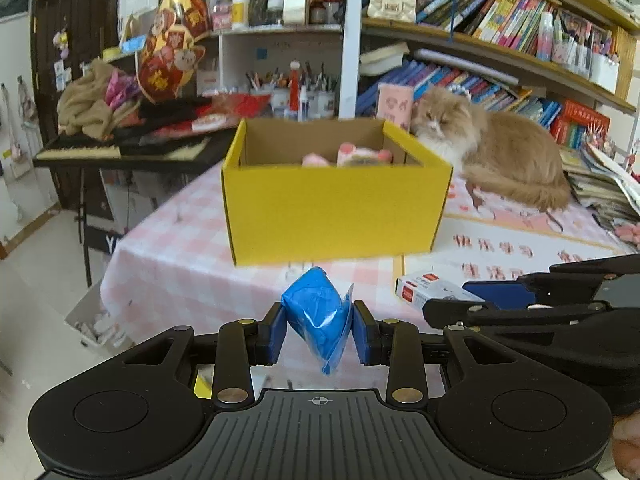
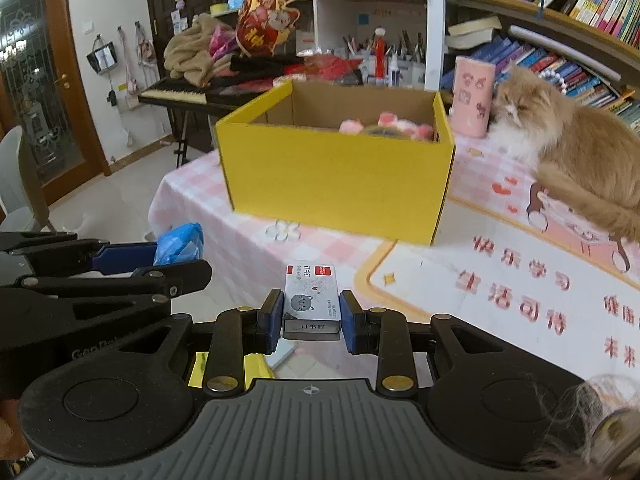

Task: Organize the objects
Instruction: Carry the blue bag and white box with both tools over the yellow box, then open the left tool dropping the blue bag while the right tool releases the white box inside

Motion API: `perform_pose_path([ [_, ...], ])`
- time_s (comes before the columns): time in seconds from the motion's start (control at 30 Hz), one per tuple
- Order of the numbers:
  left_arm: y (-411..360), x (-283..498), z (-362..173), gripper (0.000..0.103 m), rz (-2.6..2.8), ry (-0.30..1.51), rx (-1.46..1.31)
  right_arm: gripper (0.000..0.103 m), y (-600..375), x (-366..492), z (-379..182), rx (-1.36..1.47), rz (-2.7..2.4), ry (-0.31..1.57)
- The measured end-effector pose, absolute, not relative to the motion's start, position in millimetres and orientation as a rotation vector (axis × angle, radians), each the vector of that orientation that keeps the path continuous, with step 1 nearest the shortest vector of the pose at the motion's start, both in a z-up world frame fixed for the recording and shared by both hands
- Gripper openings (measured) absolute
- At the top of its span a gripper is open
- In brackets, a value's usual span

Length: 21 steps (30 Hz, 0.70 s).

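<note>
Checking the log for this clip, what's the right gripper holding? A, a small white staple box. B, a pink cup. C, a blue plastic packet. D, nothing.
A: the right gripper is shut on the small white staple box; the blue packet sits in the left gripper.

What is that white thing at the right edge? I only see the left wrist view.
Observer: A small white staples box, with a cat drawing on top, clamped in the right gripper.
Operator: And what's left of the table?
Observer: A tall glazed door with a brass handle.
Operator: What's the pink thing by the cat?
Observer: A tall pink container; the cat rests its head against it.
</note>
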<state>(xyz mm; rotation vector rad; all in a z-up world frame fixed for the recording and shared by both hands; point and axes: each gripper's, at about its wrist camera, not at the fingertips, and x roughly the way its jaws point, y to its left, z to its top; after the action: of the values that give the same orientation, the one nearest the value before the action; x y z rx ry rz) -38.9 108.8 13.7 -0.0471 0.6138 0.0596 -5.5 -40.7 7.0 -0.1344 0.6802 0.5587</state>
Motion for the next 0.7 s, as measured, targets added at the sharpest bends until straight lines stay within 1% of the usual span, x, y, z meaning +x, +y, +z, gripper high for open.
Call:
perform_pose_path([
  [0.23,119,-1,44,0.033,0.084,0.490,-0.062,0.028,-44,38,42,-0.126,0.531,0.532],
  [0.4,123,36,59,0.033,0.112,0.421,-0.067,0.028,-40,85,61,-0.122,0.503,0.478],
  [0.53,122,71,57,0.033,0.141,0.422,-0.080,0.028,-33,120,67,-0.104,0.491,0.445],
  [0.7,119,110,49,0.032,0.182,0.445,-0.082,0.028,-17,158,58,-0.157,0.537,0.468],
])
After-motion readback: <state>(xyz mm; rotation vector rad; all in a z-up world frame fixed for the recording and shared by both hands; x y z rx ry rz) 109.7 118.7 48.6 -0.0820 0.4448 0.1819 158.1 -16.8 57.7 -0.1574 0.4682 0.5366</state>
